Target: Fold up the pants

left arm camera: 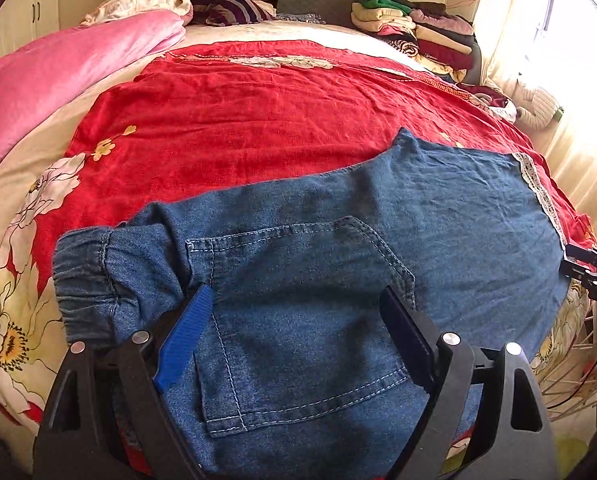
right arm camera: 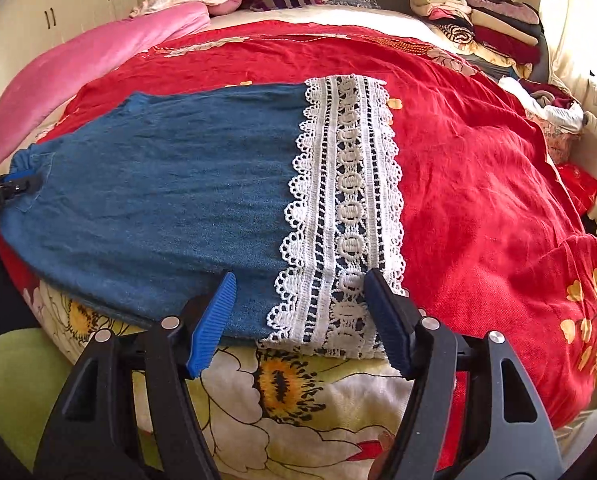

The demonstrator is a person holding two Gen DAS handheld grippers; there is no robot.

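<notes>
Blue denim pants (left arm camera: 306,240) lie flat along the near edge of a bed, legs stacked, waistband (left arm camera: 86,276) at the left and white lace cuffs (right arm camera: 346,216) at the right. My left gripper (left arm camera: 298,308) is open, its fingers straddling the back pocket (left arm camera: 298,320) near the waist. My right gripper (right arm camera: 298,292) is open, its fingers either side of the lace hem at the near edge. The right gripper also shows in the left wrist view (left arm camera: 590,268), the left one in the right wrist view (right arm camera: 10,188).
The pants rest on a red floral bedspread (left arm camera: 258,120). A pink quilt (left arm camera: 58,80) lies at the far left, pillows at the headboard. A stack of folded clothes (left arm camera: 418,28) sits at the far right corner. The bed's near edge drops off under both grippers.
</notes>
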